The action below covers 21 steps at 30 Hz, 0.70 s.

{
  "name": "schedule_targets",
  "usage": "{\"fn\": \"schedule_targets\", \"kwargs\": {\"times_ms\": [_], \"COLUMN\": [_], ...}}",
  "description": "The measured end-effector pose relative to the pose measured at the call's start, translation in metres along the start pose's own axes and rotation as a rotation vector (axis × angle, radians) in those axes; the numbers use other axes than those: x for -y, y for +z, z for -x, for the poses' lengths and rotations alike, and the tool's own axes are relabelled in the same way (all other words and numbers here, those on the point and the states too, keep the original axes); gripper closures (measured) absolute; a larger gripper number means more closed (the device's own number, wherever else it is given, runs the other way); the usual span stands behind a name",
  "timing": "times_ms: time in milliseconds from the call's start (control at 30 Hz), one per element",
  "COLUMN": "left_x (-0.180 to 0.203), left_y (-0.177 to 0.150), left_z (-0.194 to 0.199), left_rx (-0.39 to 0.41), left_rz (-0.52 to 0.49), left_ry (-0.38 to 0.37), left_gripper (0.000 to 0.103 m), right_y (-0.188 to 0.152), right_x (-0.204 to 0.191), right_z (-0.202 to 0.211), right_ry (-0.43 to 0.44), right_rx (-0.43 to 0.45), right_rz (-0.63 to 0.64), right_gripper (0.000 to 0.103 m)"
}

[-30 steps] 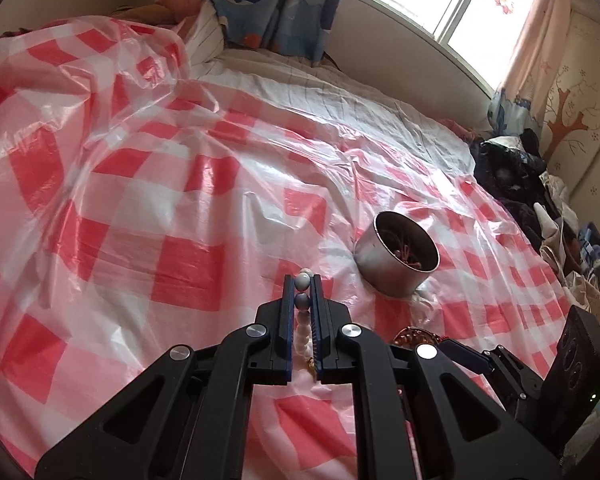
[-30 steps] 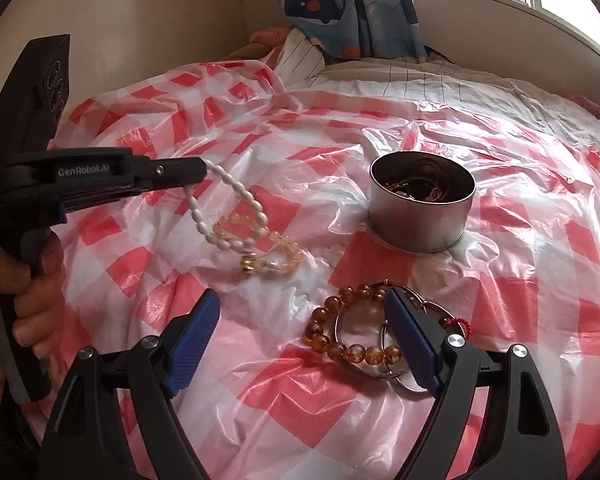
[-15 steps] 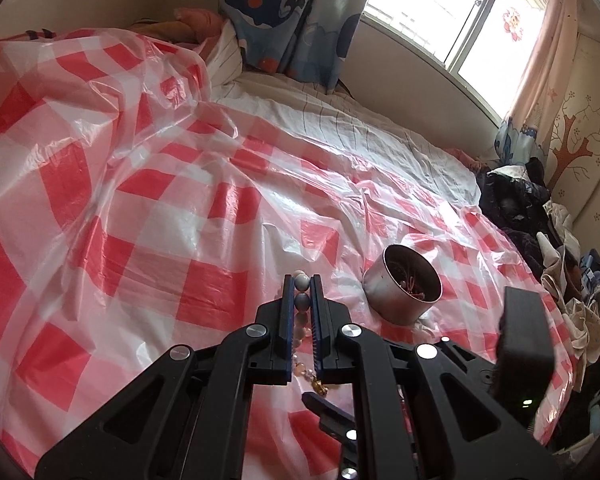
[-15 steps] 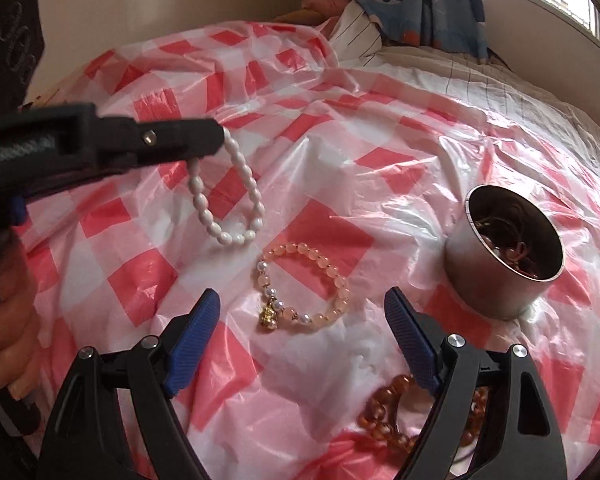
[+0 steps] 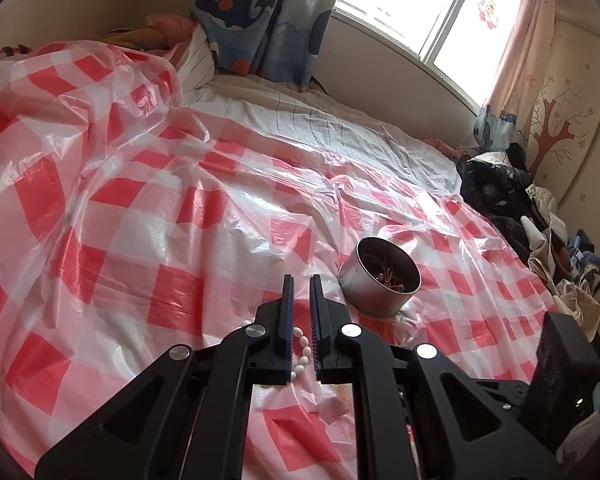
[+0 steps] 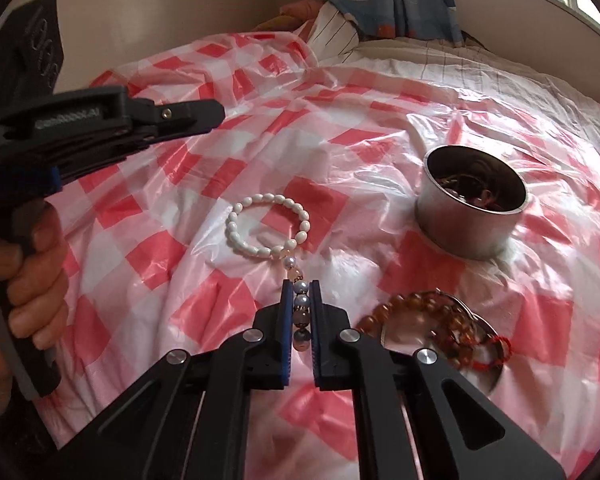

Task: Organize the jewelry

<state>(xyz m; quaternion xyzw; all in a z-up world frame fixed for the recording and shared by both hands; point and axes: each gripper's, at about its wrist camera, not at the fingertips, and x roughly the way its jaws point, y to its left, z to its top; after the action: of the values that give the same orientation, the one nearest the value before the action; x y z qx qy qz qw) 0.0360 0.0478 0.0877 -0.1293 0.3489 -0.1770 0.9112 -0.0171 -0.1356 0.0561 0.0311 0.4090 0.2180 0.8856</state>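
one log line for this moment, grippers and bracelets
left gripper shut, empty | right gripper closing, peach bracelet between jaws | white bracelet flat on cloth | tin apart

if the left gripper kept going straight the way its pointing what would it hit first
Probably the red checked plastic sheet on the bed. The left gripper points down at bare sheet, left of the metal tin. Nothing else seems to lie in that line, though depth is hard to judge.

A bed (image 6: 440, 60) with a striped white sheet carried a crinkled red-and-white checked plastic cover (image 6: 340, 128). On the cover lay a white bead bracelet (image 6: 268, 224), an amber bead bracelet (image 6: 420, 308) and a steel tin (image 6: 472, 228) holding jewelry.
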Motion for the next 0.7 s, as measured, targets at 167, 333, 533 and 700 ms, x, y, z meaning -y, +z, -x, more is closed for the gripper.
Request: {"fn": "schedule_targets", "kwargs": {"times_ms": [167,333,533,700], "left_x": [0.012,0.021,0.011,0.02], "left_y": [-0.016,-0.034,-0.04,-0.04], "left_z": [-0.031,-0.061,-0.076,-0.067], "left_rx": [-0.134,-0.203,-0.261,-0.25], "left_rz": [-0.109,-0.257,-0.235,-0.197], "left_ry": [0.066,0.247,0.248,0.082], "left_gripper": [0.09,0.061,0.082,0.097], "right_y": [-0.022,-0.026,-0.026,-0.026], "right_x": [0.036,0.052,0.06,0.064], "right_z": [0.026,0.036,0.043,0.052], "right_ry": [-0.035,-0.025,0.007,0.014], "right_rx": [0.013,0.061,0.099,0.144], "right_rz": [-0.092,-0.162,-0.204,-0.228], "right_gripper": [0.095,0.095,0.095,0.095]}}
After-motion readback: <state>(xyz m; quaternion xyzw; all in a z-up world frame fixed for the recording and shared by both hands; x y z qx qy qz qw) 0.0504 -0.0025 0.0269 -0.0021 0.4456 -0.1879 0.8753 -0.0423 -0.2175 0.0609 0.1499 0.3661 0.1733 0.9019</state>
